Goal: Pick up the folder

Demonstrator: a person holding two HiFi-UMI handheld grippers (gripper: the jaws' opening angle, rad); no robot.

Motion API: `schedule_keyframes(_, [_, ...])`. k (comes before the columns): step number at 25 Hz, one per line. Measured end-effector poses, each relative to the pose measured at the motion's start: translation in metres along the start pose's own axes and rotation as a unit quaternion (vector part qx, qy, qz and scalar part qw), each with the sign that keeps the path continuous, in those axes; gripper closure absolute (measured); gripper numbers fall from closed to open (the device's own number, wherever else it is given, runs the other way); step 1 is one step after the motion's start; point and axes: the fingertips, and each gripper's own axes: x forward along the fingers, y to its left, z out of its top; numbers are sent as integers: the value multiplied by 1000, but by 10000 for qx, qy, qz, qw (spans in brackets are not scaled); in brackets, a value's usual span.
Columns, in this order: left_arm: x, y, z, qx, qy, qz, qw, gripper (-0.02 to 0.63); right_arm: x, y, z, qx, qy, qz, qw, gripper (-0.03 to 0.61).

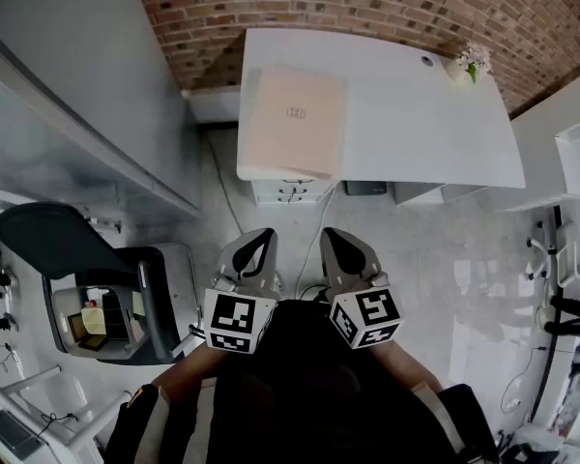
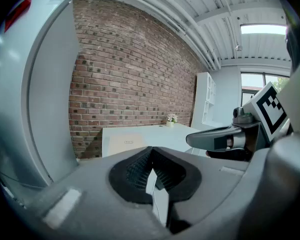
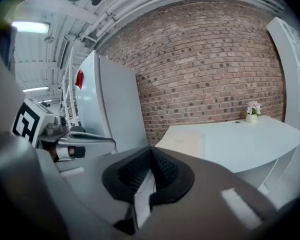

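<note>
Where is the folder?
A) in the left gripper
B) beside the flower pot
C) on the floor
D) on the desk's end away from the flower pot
D: the folder lies flat on the left end of the desk in the head view; the flower pot stands at its right corner.

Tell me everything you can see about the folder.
The folder is pale peach, flat and rectangular, like thin card, with a small mark in its middle. It is closed and lies flat on the left end of the white desk, close to its front edge. Nothing rests on it; only the desk touches it.
</note>
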Motion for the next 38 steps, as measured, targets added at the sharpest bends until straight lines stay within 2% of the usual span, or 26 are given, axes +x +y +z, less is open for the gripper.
schedule_keyframes(7, [-4,0,4,1,-64,30,10000,615,-3,1,8,-110,-92,-37,9999,577])
schedule_keyframes(15, [3,1,13,-279,-198,56,9994,615,-2,-14,27,-193,-167,-227,9994,577])
schedule_keyframes(23, [37,8,20,-457,-80,285,9985,615,29,-50,32,-58,70,-129,9999,577])
schedule_keyframes(31, [87,27,39,-387,84,636,9972,615,77,-92,34,35,336,99,9994,577])
schedule_keyframes(38, [140,22,62,-324,176,859,9956,615,108,-133,44,7,456,413,9981,577])
